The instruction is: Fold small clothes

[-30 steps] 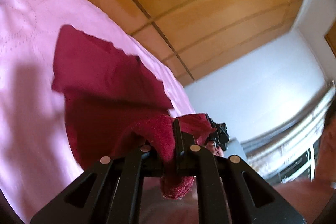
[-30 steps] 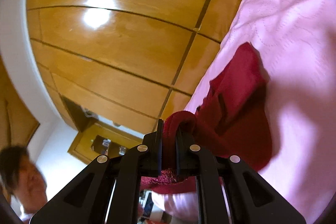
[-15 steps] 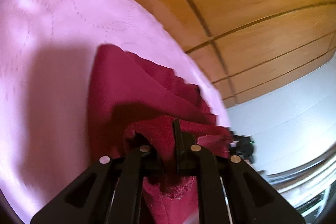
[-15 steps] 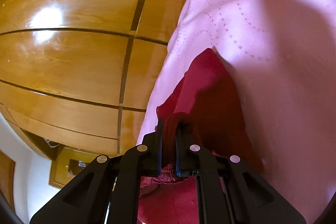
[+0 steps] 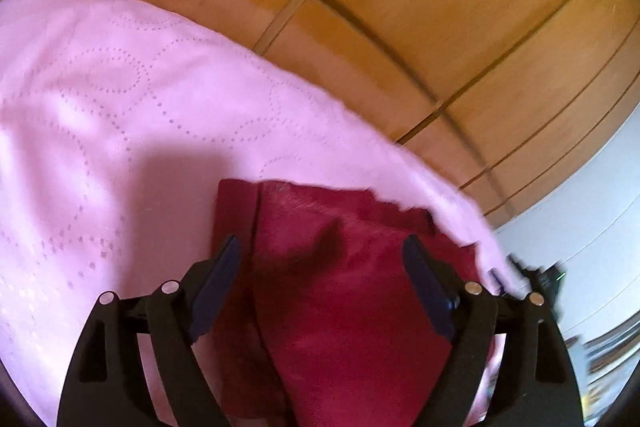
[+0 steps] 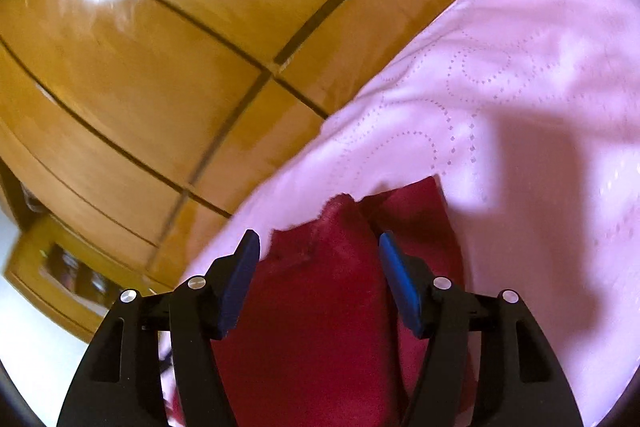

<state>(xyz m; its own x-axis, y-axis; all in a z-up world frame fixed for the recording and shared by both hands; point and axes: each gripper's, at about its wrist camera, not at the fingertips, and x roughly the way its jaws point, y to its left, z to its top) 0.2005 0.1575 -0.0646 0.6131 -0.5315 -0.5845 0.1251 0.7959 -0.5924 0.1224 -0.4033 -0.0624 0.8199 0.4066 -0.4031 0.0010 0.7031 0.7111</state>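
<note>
Left gripper (image 5: pixel 322 259) and right gripper (image 6: pixel 319 255) just opened, jaws clear of the red garment (image 5: pixel 352 291) — released to lie doubled on the pink bedspread (image 5: pixel 120 115), near its edge, fold laid down.

A dark red garment (image 5: pixel 348 291) lies on a pale pink bedspread (image 5: pixel 120 131) stitched with dotted loops, before orange-brown wooden panels (image 6: pixel 140 67).

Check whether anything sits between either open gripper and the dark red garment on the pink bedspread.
Nothing visible does. The dark red garment lies on the pink bedspread directly under the left gripper and the right gripper. Both have just been opening; the cloth shows between their spread fingers, apparently unpinched.
</note>
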